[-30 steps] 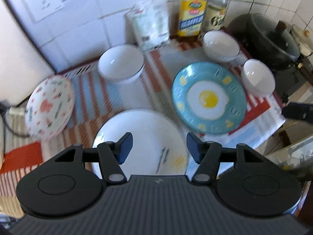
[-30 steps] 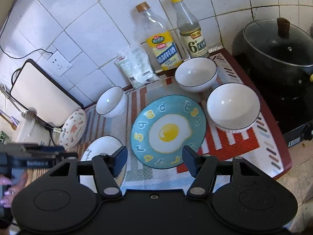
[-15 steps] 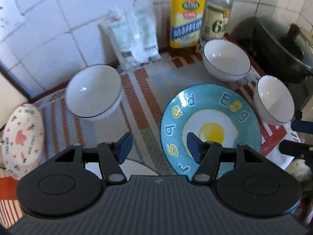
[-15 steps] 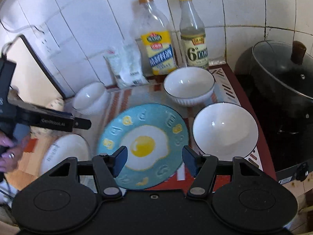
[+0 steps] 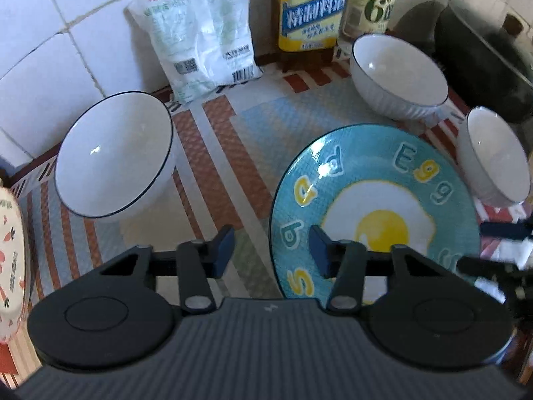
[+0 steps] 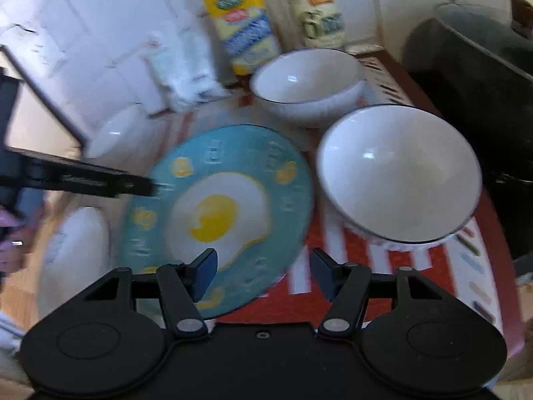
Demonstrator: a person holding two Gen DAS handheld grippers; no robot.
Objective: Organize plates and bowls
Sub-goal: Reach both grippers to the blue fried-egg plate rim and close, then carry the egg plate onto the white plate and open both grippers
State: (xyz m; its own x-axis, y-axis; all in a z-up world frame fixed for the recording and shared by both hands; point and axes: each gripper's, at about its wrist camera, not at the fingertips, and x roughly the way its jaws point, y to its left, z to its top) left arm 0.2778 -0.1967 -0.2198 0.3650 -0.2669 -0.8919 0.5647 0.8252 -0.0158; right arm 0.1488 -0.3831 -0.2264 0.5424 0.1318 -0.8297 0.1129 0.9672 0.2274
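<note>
A blue plate (image 5: 376, 180) with a fried-egg picture lies on the striped mat. My left gripper (image 5: 271, 250) hangs low over its left rim. Its jaws are closing with the rim between them, and the pads are not pressing on it. My right gripper (image 6: 263, 271) is open over the blue plate's (image 6: 220, 206) near right rim, with nothing gripped. Three white bowls stand around the plate: one at the left (image 5: 113, 153), one at the back (image 5: 399, 73), one at the right (image 5: 493, 156). A white plate (image 6: 76, 250) lies to the left, and a floral plate (image 5: 10, 260) shows at the left edge.
Two bottles (image 5: 313, 6) and a white bag (image 5: 200, 33) stand against the tiled wall. A black lidded pot (image 6: 473, 83) sits at the right, close to the right bowl (image 6: 396, 170). A board (image 6: 40, 113) leans at the left. The mat (image 5: 213, 153) shows between the left bowl and the blue plate.
Both grippers have come down closer to the blue plate. The left one has moved right from over the white plate to the blue plate's left rim, and its jaws have narrowed.
</note>
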